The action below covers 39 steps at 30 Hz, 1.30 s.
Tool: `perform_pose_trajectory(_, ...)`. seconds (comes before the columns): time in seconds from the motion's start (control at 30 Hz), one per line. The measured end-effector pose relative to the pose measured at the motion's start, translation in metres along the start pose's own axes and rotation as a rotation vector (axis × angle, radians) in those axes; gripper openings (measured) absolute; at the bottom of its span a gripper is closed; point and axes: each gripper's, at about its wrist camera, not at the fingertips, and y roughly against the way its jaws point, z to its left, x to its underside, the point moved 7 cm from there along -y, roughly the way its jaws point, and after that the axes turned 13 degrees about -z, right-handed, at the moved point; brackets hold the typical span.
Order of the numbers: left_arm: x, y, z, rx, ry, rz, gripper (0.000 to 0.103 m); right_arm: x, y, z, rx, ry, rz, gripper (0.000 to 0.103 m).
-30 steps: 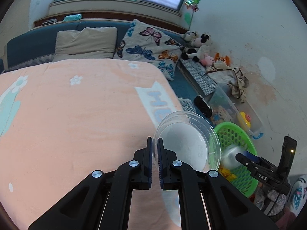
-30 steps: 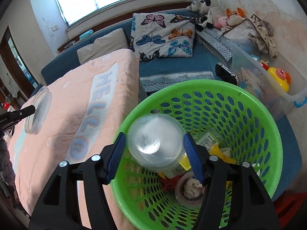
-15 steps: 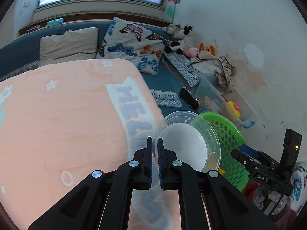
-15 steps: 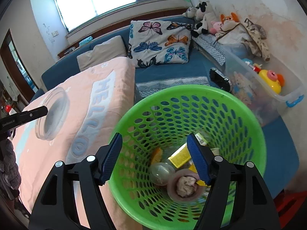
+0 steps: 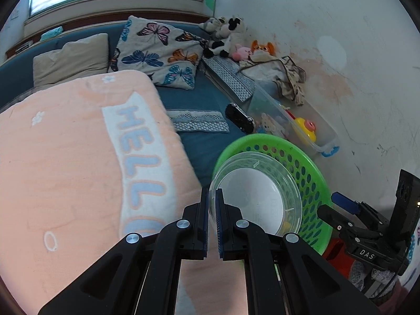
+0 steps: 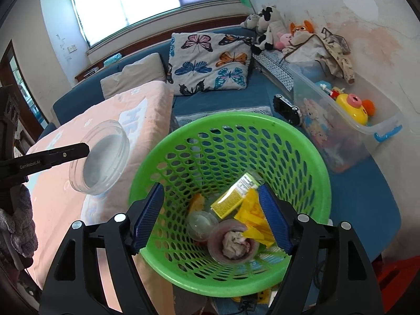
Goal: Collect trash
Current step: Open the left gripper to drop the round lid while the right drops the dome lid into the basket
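Green basket (image 6: 309, 168) stands beside the peach blanket (image 5: 65, 157), holding a yellow wrapper (image 6: 236, 194) and crumpled scraps; right gripper (image 6: 210, 218) hangs spread wide over it, while left gripper (image 5: 212, 210) pinches a clear plastic lid (image 5: 262, 199) by its rim just beside the basket

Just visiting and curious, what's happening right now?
Left gripper shut on clear plastic bowl, beside green basket. Right gripper open above basket's trash. Nothing blocking.

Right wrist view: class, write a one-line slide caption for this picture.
Open right gripper above the green basket of trash, while the left gripper holds a clear plastic lid beside it.
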Motion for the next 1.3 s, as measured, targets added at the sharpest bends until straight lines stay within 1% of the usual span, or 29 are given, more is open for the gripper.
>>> perform_pose_trajectory(0.4, 0.011, -0.026, -0.025, 0.017, -0.026, 0.045, 0.006, 0.004, 0.005, -0.017, 0.022, -0.011, -0.001, 0.075)
perform_pose_trajectory(0.6, 0.016, -0.036, -0.029, 0.014, -0.039, 0.064, 0.006, 0.006, 0.007, -0.023, 0.029, -0.018, 0.002, 0.075)
perform_pose_trajectory(0.77, 0.021, -0.045, -0.029, 0.023, -0.027, 0.089, 0.007, 0.008, 0.007, -0.026, 0.033, -0.026, 0.005, 0.075)
perform_pose_trajectory(0.8, 0.022, -0.046, -0.030, 0.025, -0.024, 0.094, 0.011, 0.008, 0.007, -0.026, 0.033, -0.026, 0.005, 0.075)
perform_pose_trajectory(0.87, 0.024, -0.047, -0.030, 0.025, -0.021, 0.097, 0.012, 0.008, 0.007, -0.027, 0.033, -0.027, 0.006, 0.075)
perform_pose_trajectory(0.97, 0.027, -0.048, -0.029, 0.022, -0.020, 0.103, 0.019, 0.008, 0.007, -0.027, 0.031, -0.029, 0.005, 0.075)
perform_pose_trajectory(1.07, 0.027, -0.046, -0.026, 0.021, -0.018, 0.103, 0.019, 0.009, 0.006, -0.026, 0.027, -0.026, 0.005, 0.075)
perform_pose_trajectory(1.13, 0.028, -0.043, -0.024, 0.015, -0.017, 0.100, 0.033, 0.011, 0.007, -0.024, 0.023, -0.024, 0.006, 0.075)
perform_pose_trajectory(1.17, 0.028, -0.040, -0.023, 0.002, -0.022, 0.086, 0.049, 0.012, 0.007, -0.022, 0.021, -0.023, 0.005, 0.076)
perform_pose_trajectory(1.2, 0.026, -0.037, -0.021, -0.006, -0.028, 0.075, 0.053, 0.012, 0.007, -0.021, 0.020, -0.022, 0.005, 0.076)
perform_pose_trajectory(1.3, 0.025, -0.030, -0.017, -0.010, -0.041, 0.062, 0.055, 0.015, 0.008, -0.016, 0.013, -0.023, 0.008, 0.076)
